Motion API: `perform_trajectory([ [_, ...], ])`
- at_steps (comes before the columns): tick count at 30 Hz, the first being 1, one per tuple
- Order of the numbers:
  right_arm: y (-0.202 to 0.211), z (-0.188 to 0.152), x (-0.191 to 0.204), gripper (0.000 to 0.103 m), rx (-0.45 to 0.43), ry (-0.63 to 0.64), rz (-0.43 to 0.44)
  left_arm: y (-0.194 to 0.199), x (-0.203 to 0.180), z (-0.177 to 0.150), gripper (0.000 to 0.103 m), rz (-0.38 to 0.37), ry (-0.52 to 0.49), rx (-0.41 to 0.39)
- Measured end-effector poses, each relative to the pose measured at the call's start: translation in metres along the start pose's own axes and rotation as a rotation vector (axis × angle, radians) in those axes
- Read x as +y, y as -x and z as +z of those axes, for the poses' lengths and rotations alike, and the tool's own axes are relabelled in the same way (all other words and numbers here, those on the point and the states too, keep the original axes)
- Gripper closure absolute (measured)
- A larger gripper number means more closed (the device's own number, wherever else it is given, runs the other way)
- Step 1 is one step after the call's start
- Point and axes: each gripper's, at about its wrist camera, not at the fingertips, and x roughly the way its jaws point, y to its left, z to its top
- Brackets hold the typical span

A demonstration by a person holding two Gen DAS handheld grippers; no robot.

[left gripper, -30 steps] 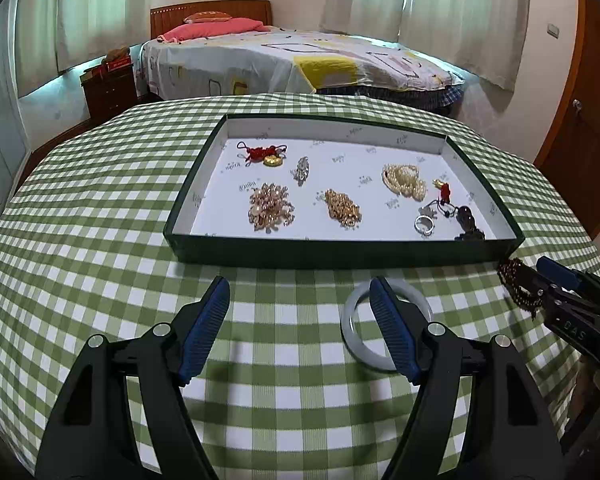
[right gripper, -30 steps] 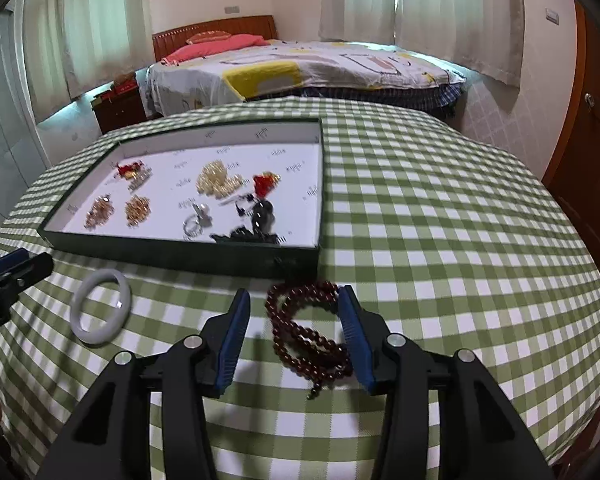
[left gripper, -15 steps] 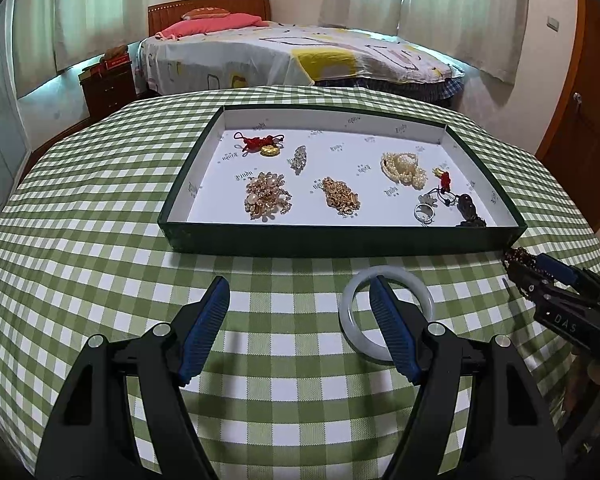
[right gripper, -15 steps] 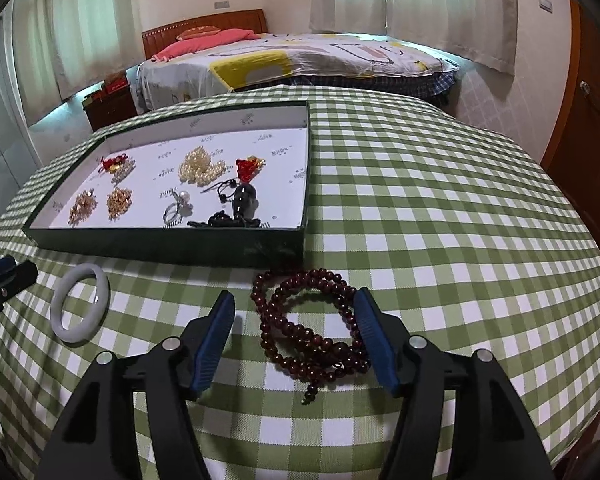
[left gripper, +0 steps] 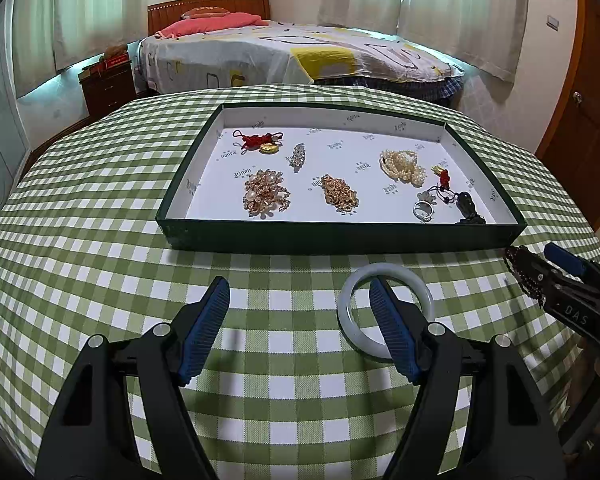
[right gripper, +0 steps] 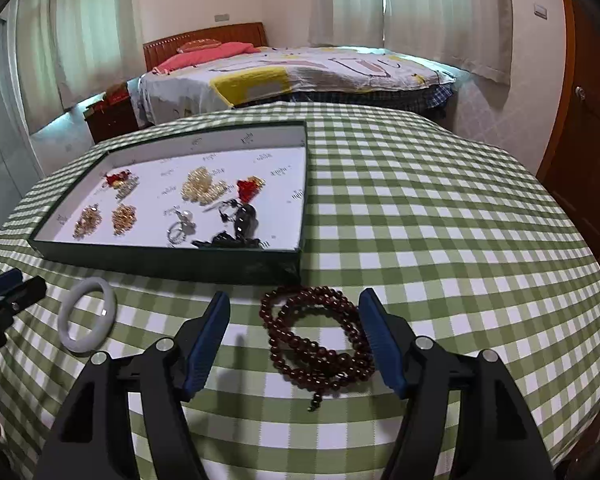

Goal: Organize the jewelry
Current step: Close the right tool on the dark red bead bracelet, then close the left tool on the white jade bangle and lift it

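On the green checked tablecloth (right gripper: 440, 208), the right gripper (right gripper: 294, 332) has just been opening its jaws; they now stand spread around the dark red bead string (right gripper: 320, 340), which lies loose on the cloth without touching the pads. The left gripper (left gripper: 300, 320) is spread too, its right finger over the white bangle (left gripper: 384, 312) (whether they touch is unclear). Both pieces lie just near of the dark green tray (left gripper: 340, 236), which holds smaller jewelry.
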Motion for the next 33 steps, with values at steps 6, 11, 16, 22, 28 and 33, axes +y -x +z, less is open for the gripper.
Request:
perform_trajectory([
  [6, -0.011, -0.004, -0.007, 0.033, 0.046, -0.015, -0.032, 0.0, 0.0, 0.0, 0.032, -0.001, 0.001, 0.004],
  [11, -0.014, -0.006, -0.006, 0.033, 0.051, -0.007, -0.047, -0.001, -0.001, -0.003, 0.032, -0.003, -0.003, 0.01],
  [16, -0.012, -0.007, 0.0, 0.053, 0.045, -0.004, -0.033, -0.002, -0.005, -0.005, 0.032, -0.007, -0.012, 0.015],
  [22, -0.009, -0.008, 0.01, 0.084, 0.048, 0.003, 0.021, -0.002, -0.009, -0.007, 0.032, -0.011, -0.02, 0.021],
  [28, -0.006, -0.01, 0.025, 0.086, 0.053, 0.022, 0.085, -0.003, -0.015, -0.008, 0.032, -0.014, -0.031, 0.025],
  [33, -0.003, -0.012, 0.038, 0.086, 0.044, 0.049, 0.115, -0.006, -0.024, -0.009, 0.032, -0.024, -0.044, 0.032],
])
